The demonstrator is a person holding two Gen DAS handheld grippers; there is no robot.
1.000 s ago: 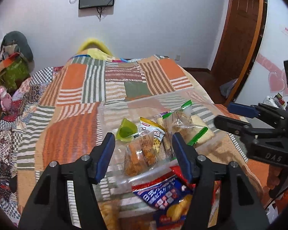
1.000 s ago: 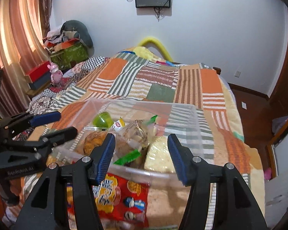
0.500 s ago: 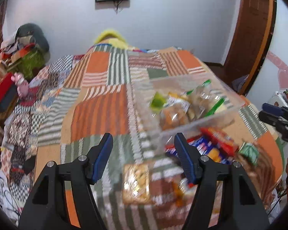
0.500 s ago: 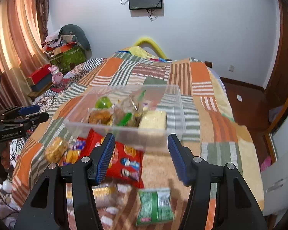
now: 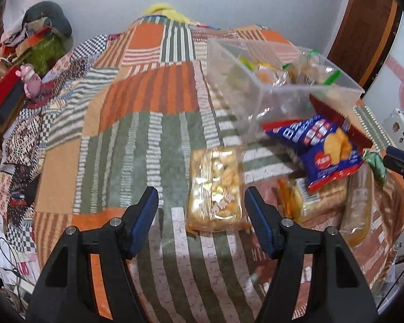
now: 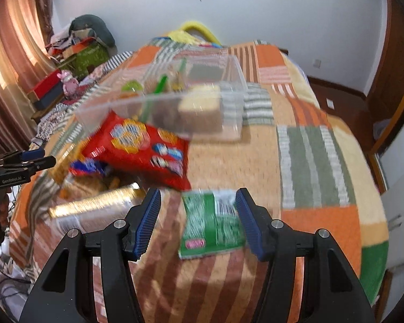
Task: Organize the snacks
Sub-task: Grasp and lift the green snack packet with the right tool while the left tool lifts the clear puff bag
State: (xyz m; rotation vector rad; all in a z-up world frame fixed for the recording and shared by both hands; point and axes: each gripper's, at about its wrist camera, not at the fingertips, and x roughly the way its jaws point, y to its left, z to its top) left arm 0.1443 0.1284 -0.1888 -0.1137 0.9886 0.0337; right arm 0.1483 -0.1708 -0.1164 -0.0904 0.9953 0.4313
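A clear plastic bin (image 5: 258, 99) (image 6: 202, 113) holding several snacks sits on the patchwork bedspread. In front of it lie loose snacks. My left gripper (image 5: 200, 219) is open above a clear pack of golden biscuits (image 5: 216, 191), with a blue chip bag (image 5: 323, 148) and a wrapped bread pack (image 5: 320, 199) to its right. My right gripper (image 6: 196, 220) is open above a green packet (image 6: 212, 223). A red snack bag (image 6: 142, 148) and a gold-wrapped roll (image 6: 94, 207) lie to its left.
The bedspread (image 5: 137, 140) covers the whole bed. A pink toy (image 5: 31, 82) and piled boxes stand at the left bedside. A wooden door (image 5: 363, 27) is at the right. The left gripper shows at the left edge of the right wrist view (image 6: 21, 165).
Both grippers have pulled back from the bin toward the near edge of the bed, so the loose snacks now lie between their open fingers. The bin's contents look unchanged.
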